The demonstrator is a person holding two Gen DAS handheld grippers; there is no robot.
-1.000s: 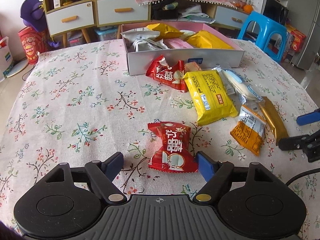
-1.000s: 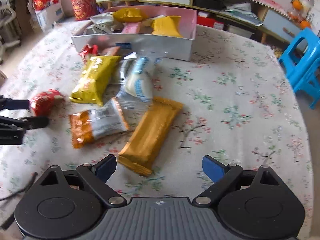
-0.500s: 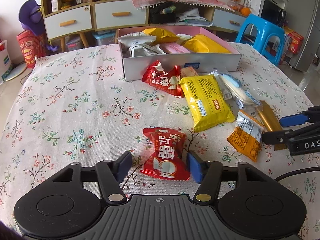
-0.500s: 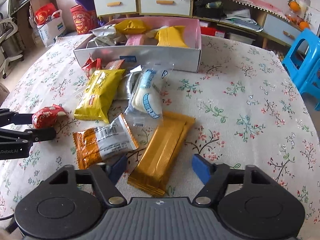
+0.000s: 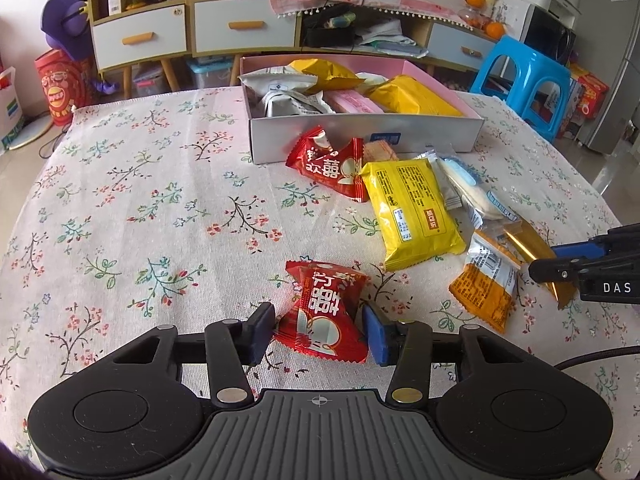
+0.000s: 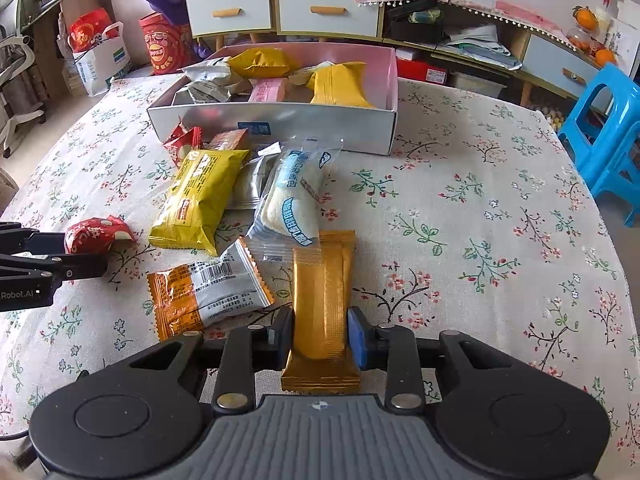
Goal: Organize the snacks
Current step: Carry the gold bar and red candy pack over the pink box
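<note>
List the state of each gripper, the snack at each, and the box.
left gripper: jaws closing around the red candy packet.
red candy packet: lying on the tablecloth.
right gripper: jaws closing on the gold bar.
gold bar: pinched near its end.
snack box: open, partly filled.

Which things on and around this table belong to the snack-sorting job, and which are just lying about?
Part of the job:
red candy pack between the closing left gripper
gold bar between the closing right gripper
yellow packet
orange packet
pink box

Lying about:
blue stool
drawer cabinet
</note>
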